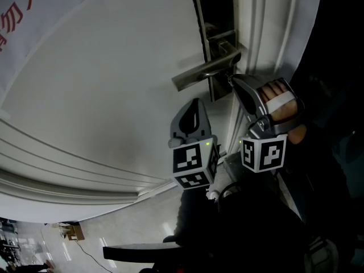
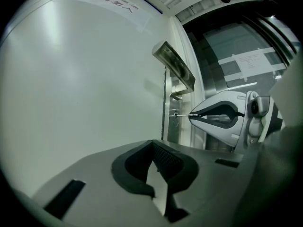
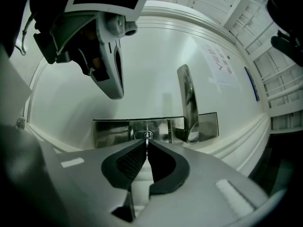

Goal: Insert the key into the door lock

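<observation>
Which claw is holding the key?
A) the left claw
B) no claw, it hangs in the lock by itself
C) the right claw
C: the right claw pinches the key, its tip at the keyhole, while the left claw is shut on nothing.

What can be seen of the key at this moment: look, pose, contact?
The key shows only as a thin, silvery metal blade, seen edge-on. Its rear end is pinched between the shut right tongs, and its head is hidden in their dark pads. The blade runs straight ahead, its tip at or just inside the keyhole of the shiny lock plate, near the lever handle. How deep it sits cannot be told.
</observation>
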Available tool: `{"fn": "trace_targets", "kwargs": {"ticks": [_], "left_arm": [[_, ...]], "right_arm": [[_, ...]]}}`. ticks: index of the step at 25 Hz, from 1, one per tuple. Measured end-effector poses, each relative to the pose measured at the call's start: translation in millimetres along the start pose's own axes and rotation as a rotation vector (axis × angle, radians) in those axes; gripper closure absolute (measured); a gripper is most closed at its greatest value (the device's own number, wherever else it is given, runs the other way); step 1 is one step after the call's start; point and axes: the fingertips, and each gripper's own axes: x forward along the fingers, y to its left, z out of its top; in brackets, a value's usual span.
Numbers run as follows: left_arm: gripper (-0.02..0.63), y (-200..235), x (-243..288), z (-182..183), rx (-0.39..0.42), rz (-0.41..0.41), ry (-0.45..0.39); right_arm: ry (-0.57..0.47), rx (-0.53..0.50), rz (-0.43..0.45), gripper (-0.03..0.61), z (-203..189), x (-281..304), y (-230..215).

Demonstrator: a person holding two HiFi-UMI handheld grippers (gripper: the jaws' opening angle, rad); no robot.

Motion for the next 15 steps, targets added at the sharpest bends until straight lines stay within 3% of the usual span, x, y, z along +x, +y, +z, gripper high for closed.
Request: {"fn": "trace_targets", "kwargs": {"ticks": [15], "left_arm": [[0.612,-0.4,3.9,-4.9,0.006,-0.015,0.025]], "right_arm": [[0.005,-0.002,0.007,0.566,0.8,2.4,-0.3]]}}
